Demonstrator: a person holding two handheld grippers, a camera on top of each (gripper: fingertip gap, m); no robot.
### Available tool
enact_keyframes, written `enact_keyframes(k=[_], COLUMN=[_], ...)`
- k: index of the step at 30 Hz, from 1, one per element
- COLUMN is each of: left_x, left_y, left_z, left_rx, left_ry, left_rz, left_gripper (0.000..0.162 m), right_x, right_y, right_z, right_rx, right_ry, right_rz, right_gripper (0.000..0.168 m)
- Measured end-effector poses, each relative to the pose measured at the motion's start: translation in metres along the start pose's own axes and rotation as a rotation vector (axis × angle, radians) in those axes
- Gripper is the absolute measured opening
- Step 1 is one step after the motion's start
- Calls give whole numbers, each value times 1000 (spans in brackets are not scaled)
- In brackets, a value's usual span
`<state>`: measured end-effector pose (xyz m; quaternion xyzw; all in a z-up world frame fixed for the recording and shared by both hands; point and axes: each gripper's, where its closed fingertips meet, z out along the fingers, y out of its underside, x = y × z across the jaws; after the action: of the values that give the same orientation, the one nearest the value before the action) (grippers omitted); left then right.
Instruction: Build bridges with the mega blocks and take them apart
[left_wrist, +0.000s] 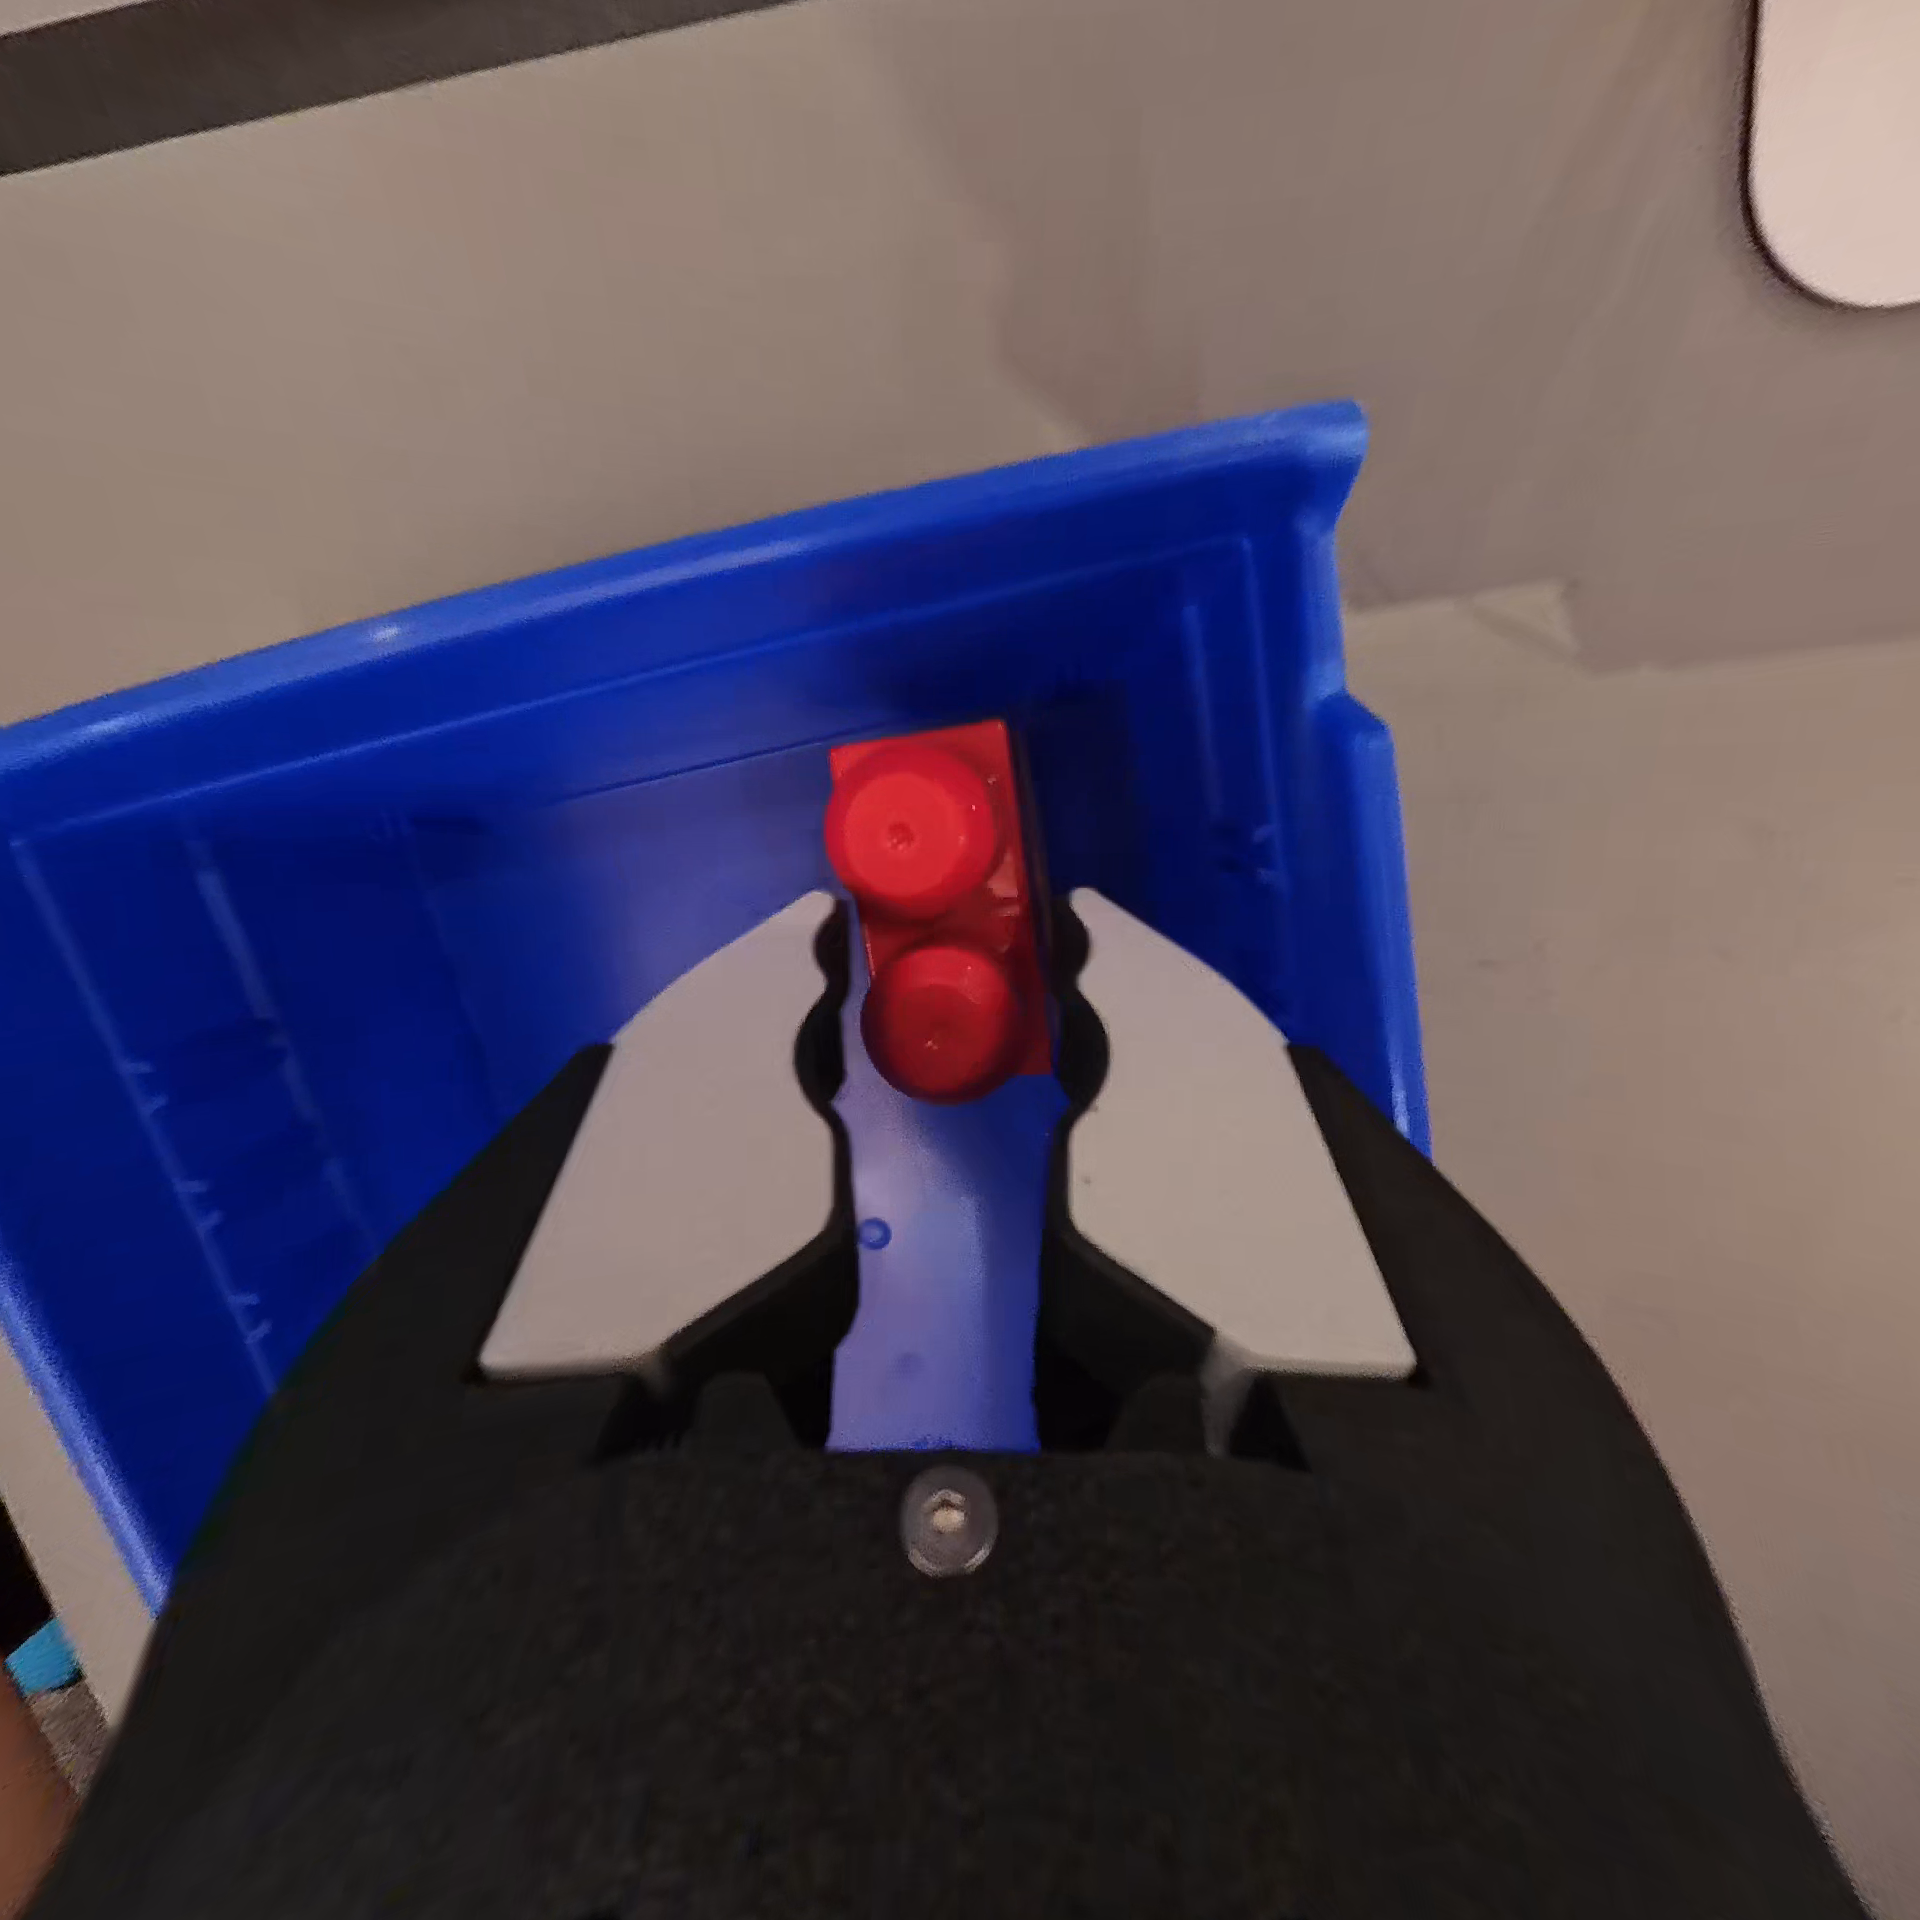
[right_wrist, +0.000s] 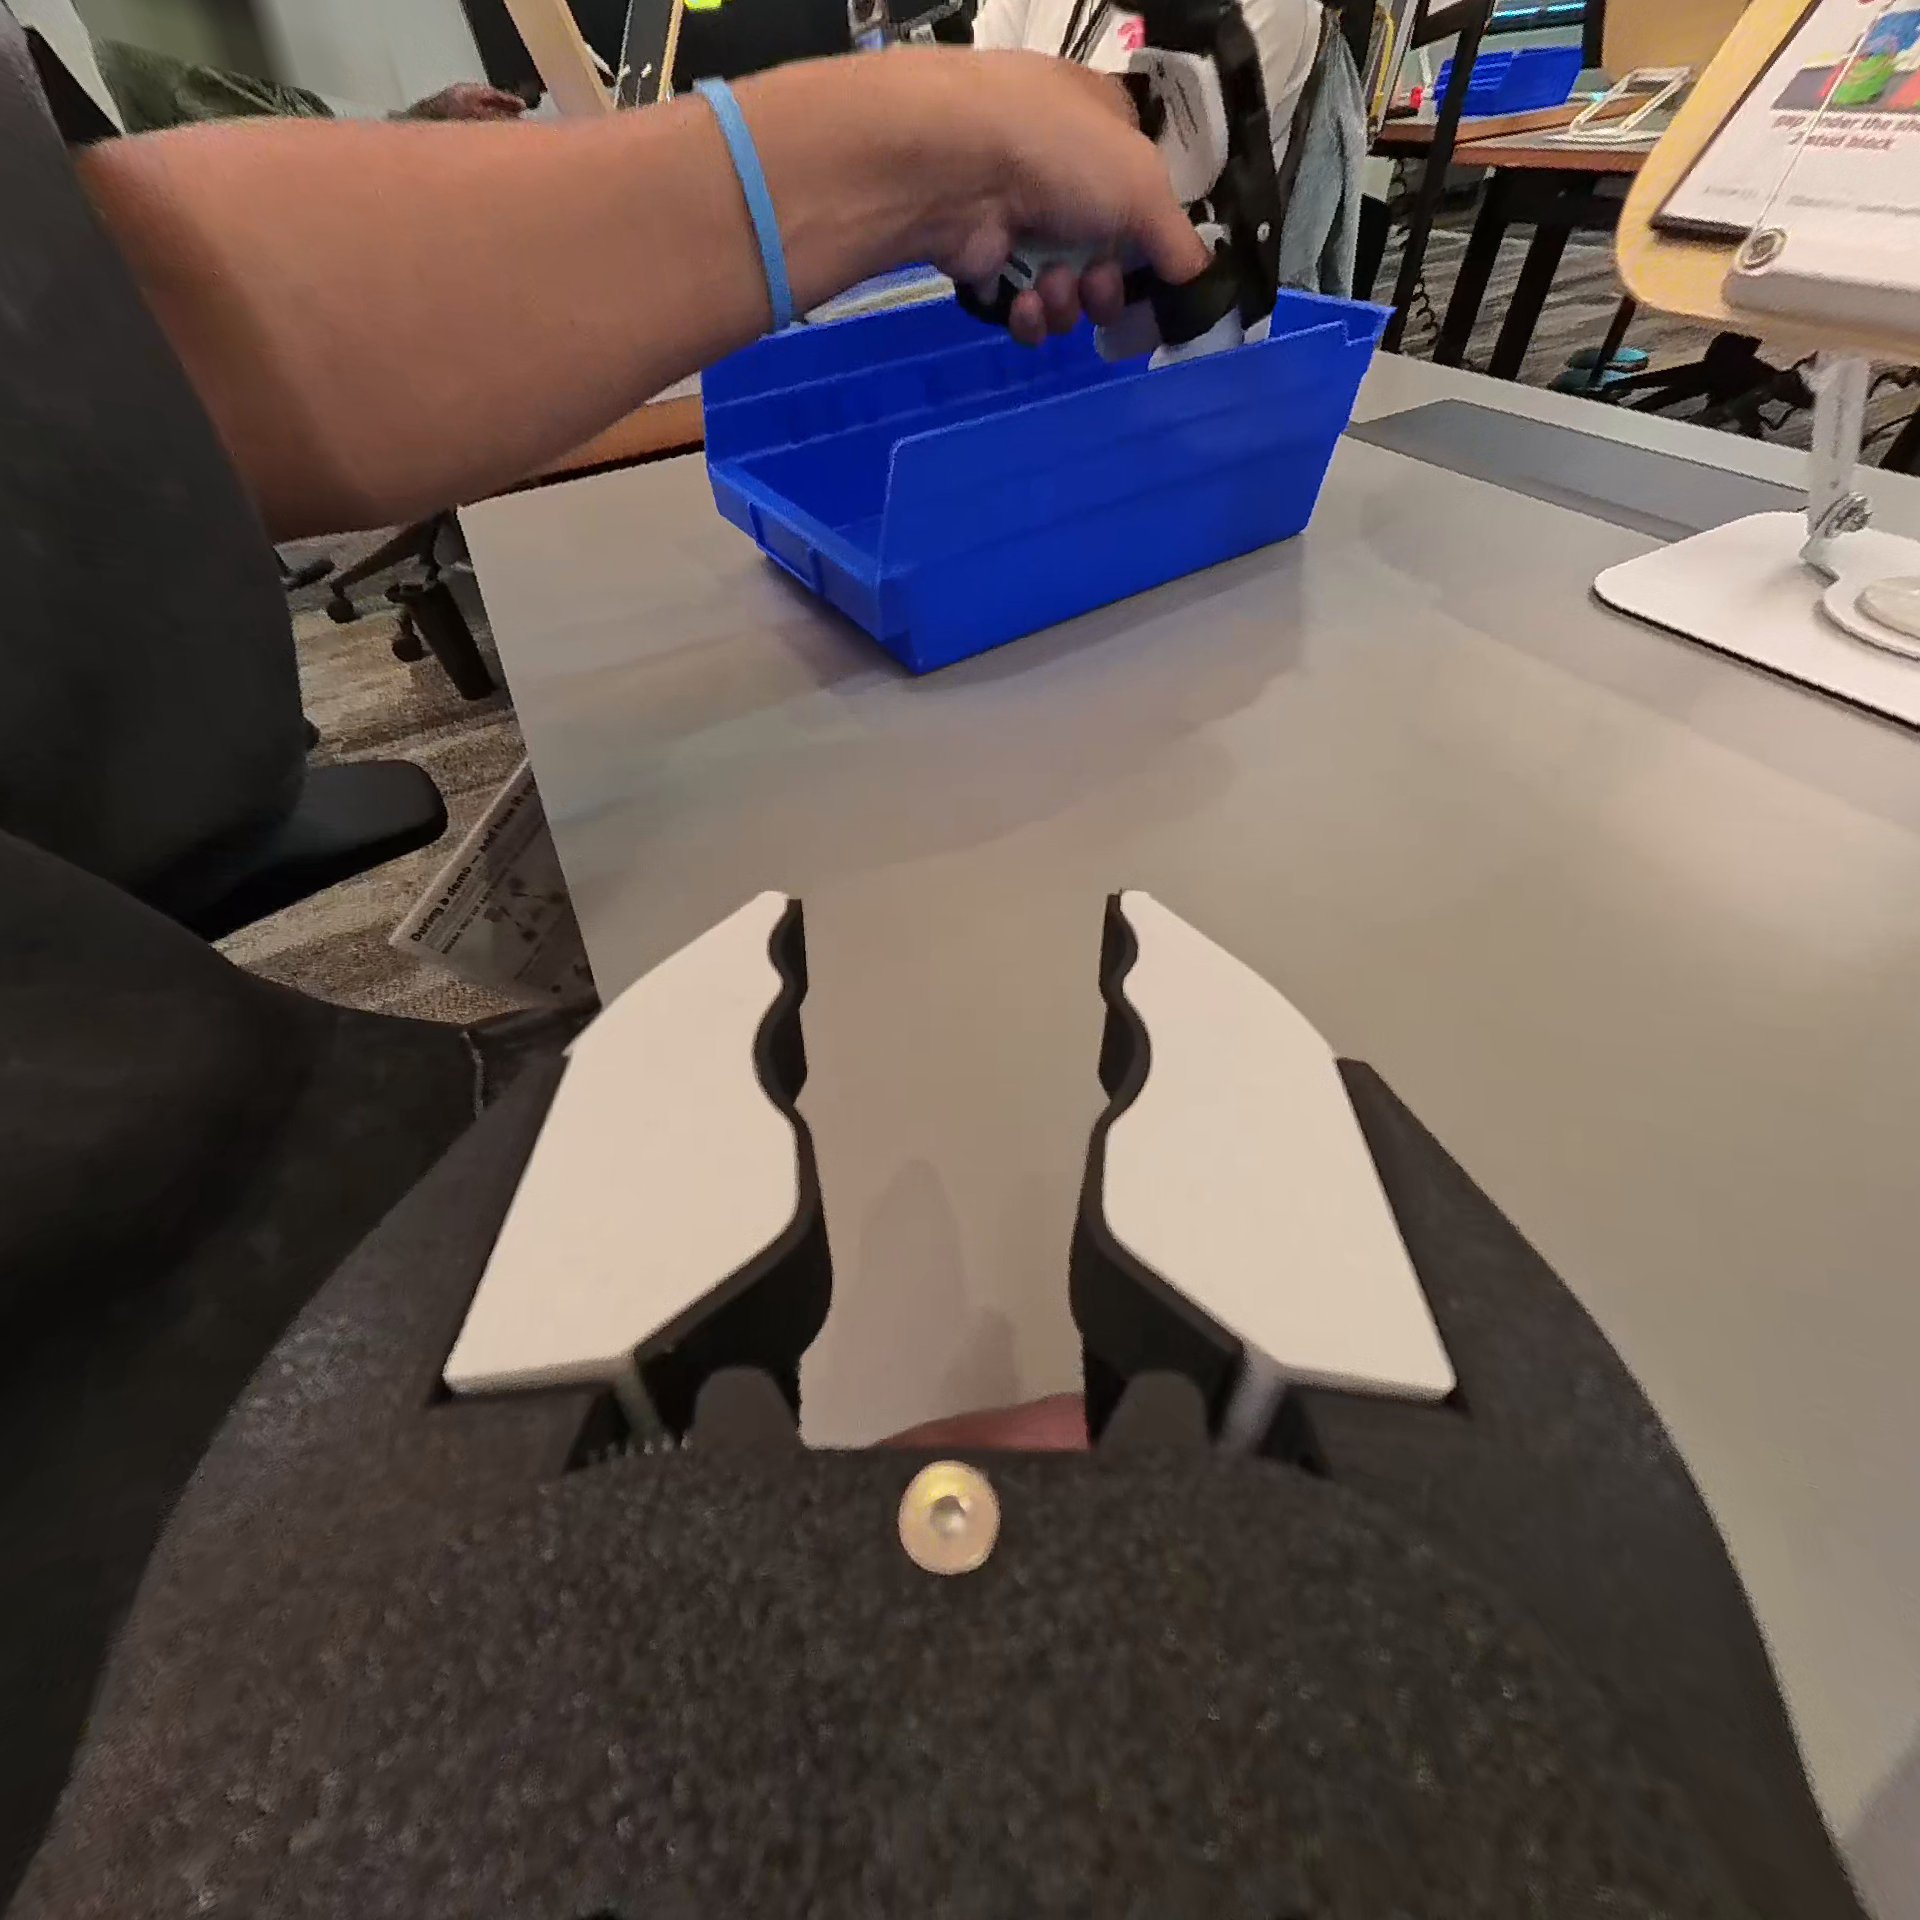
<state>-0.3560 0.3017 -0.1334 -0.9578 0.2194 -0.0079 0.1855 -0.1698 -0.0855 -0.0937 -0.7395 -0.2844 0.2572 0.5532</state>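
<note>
The red two-stud block (left_wrist: 940, 914) is pinched by the left claw (left_wrist: 951, 940) inside the blue bin (left_wrist: 623, 665); a slip is risked. The right claw (right_wrist: 951, 935) is held wide, empty, above the table (right_wrist: 1455, 883).

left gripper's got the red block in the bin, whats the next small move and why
Probably lift straight up: the left gripper looks shut on the red block low inside the blue bin, near its back wall, and the right gripper waits open over bare table.

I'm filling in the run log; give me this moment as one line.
left tool: shut on red block, inside blue bin | right tool: open, empty, over table | bridge: none in view
</note>
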Motion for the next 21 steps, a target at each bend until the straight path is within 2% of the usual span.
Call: enact_keyframes(k=[1, 5, 8, 11, 13, 16, 18, 21], left_x=[-1, -3, -2, -1, -5, 7, 35, 95], left_y=[2, 7, 10, 5, -2, -7, 0, 36], left_z=[0, 7, 17, 10, -12, -67, -113, -162], left_rx=[-9, -21, -38, 5, 94, 297, 450, 525], left_ry=[-7, -18, 21, 82, 109, 242, 444, 789], left_rz=[2, 3, -18, -36, -38, 0, 46, 144], left_gripper=[45, 48, 36, 36, 35, 35, 35, 35], right_x=[0, -2, -3, 0, 5, 18, 28, 41], right_y=[1, 3, 5, 6, 6, 8, 10, 15], right_z=[1, 4, 6, 6, 4, 0, -2, -1], right_rx=[-5, -15, -23, -29, -26, -21, -16, 0], right_ry=[-2, -15, -20, -12, 4, 42, 52, 36], right_rz=[-4, -4, -2, -3, -8, -3, 32, 123], right_gripper=[54, 54, 54, 54, 53, 52, 52, 52])
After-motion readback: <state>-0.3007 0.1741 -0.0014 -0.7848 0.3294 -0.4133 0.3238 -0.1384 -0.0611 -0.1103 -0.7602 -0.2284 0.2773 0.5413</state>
